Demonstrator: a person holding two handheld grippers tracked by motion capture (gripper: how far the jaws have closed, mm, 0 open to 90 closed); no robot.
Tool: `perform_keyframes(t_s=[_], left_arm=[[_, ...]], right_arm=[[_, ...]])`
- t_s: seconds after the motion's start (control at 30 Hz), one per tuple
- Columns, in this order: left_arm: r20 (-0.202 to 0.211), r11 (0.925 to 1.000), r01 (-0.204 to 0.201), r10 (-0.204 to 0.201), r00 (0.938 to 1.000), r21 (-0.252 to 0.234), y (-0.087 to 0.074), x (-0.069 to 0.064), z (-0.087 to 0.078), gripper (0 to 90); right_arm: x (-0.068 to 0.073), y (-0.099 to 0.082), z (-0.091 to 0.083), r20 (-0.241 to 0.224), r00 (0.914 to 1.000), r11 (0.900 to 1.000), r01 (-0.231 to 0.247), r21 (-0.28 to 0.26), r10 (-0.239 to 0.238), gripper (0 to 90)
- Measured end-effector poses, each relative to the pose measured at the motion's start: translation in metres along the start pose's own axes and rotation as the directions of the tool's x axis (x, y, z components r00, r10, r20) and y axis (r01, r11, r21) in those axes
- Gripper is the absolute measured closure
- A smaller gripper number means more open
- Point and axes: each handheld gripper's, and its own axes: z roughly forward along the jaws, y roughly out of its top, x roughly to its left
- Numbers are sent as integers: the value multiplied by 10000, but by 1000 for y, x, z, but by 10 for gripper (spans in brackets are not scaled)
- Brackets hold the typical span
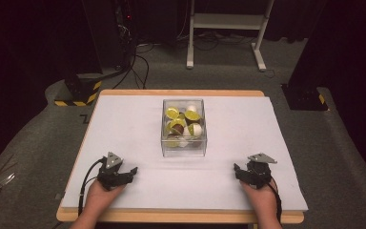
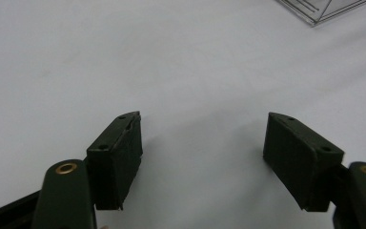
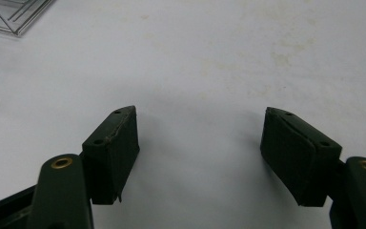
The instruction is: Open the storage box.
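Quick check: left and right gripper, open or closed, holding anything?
Left gripper: open, holding nothing, jaws over the bare white table.
Right gripper: open, holding nothing, also short of the clear box.

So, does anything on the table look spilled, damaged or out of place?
Nothing stands out. The clear box sits upright mid-table with its capsules inside. The white cover shows faint yellowish stains. The left tool and right tool are open and hold nothing.

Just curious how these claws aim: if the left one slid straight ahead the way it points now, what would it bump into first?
Probably nothing: the left gripper faces bare white table cover. The clear box sits off to one side, likely missed.
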Motion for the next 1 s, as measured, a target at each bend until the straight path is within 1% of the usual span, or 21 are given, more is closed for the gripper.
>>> perform_keyframes(t_s=[1.0], left_arm=[[4,10000,-9,9,10000,1,0,0,0,295]], right_arm=[[0,0,0,0,10000,10000,18,-32,-18,292]])
